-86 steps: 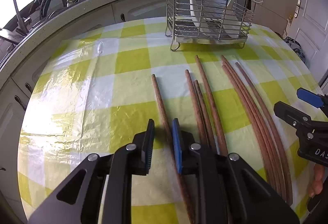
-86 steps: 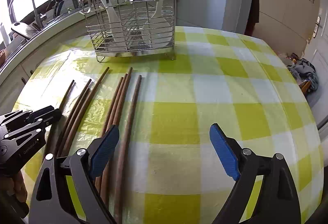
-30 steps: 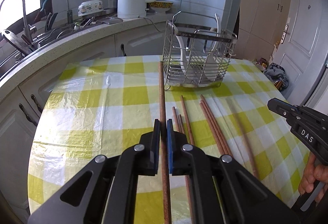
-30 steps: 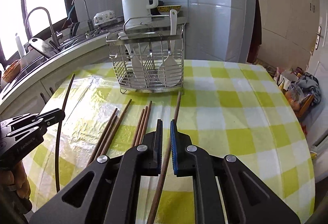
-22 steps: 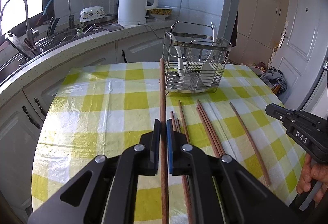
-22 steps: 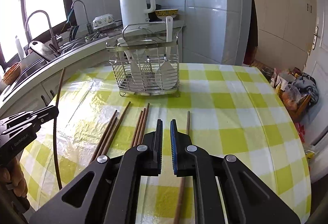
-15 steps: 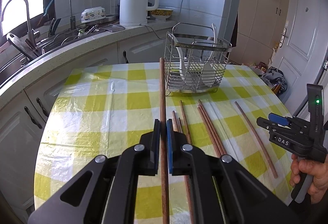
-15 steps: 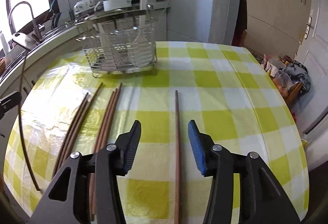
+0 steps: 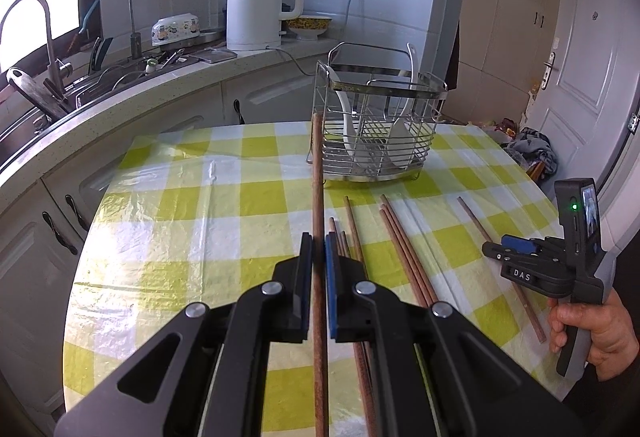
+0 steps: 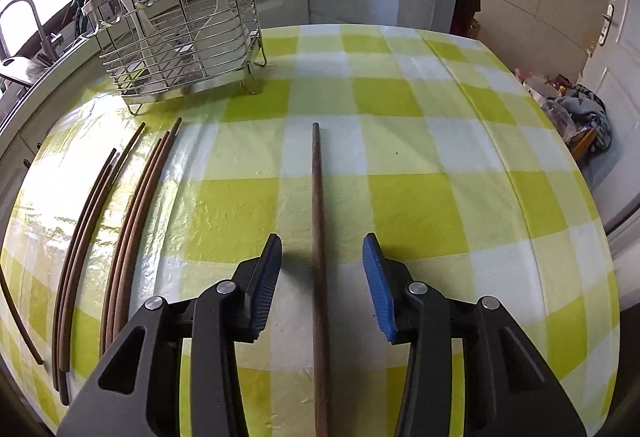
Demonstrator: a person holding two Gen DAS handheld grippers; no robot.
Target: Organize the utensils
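My left gripper [image 9: 319,241] is shut on a brown wooden chopstick [image 9: 317,173], held off the table with its tip toward the wire utensil rack [image 9: 380,117]. White spoons [image 9: 348,125] stand in the rack. Several more chopsticks [image 9: 400,249] lie on the yellow checked cloth. In the right wrist view my right gripper [image 10: 322,243] hangs low over the table, jaws apart and closing. A single chopstick [image 10: 318,197] lies flat between the pads, touching neither. The other chopsticks [image 10: 132,205] lie to its left, and the rack [image 10: 180,37] stands at the far left.
A hand [image 9: 592,333] holds the right gripper [image 9: 516,251] at the table's right side. A white kettle [image 9: 256,5], a bowl and a sink with taps [image 9: 120,17] line the counter behind. The round table's edge [image 10: 608,277] drops off at the right, toward a door.
The right gripper let go of its chopstick, which now lies on the cloth. It opened, sank toward the table and tilted down. The left gripper kept still with its chopstick.
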